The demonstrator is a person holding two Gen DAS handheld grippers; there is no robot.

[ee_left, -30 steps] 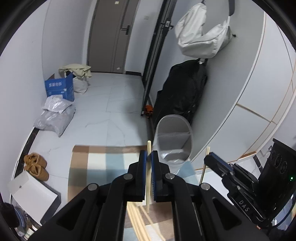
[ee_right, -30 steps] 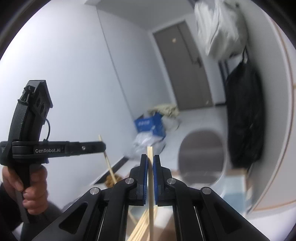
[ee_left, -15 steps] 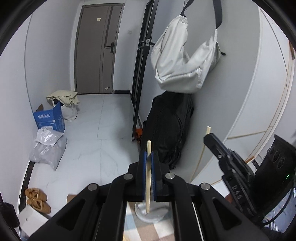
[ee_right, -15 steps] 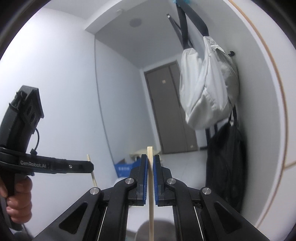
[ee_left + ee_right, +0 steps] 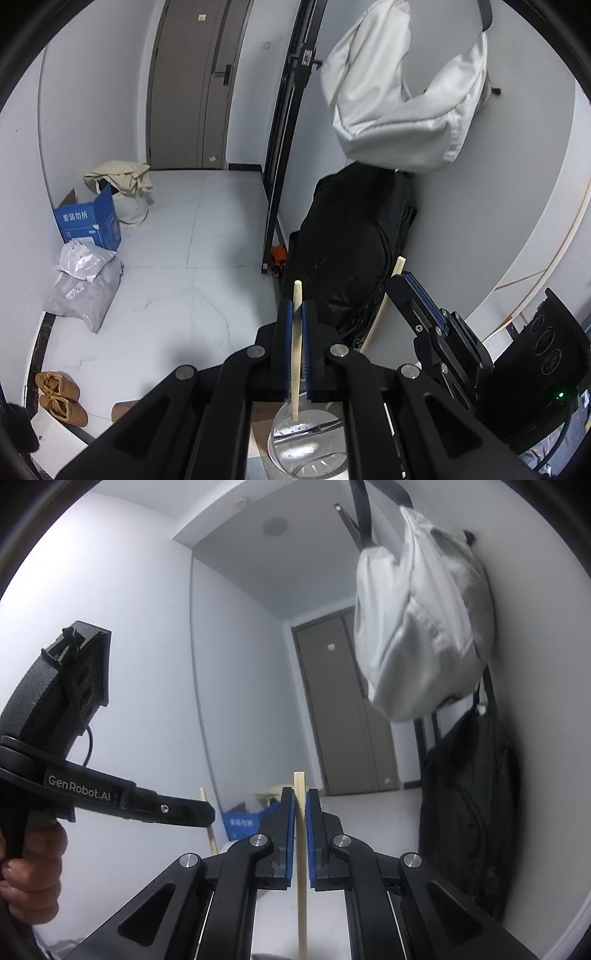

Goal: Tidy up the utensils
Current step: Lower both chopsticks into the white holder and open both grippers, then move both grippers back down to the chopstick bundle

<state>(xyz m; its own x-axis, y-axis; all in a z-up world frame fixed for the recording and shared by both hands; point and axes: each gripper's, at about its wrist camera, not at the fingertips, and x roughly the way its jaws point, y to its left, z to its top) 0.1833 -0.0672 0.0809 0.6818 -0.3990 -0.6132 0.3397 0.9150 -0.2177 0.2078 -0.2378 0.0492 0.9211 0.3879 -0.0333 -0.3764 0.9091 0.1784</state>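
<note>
Above pale marble floor [image 5: 207,229], both tongs [image 5: 295,314] [image 5: 301,805] each clamped on one chopstick [image 5: 296,354] [image 5: 301,849].

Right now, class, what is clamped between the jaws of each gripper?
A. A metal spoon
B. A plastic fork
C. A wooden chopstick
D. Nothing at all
C: the left gripper and the right gripper are each shut on a thin wooden chopstick standing between the blue pads.

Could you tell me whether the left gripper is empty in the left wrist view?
No, the left gripper is shut on a wooden chopstick that stands upright between its blue pads.
</note>
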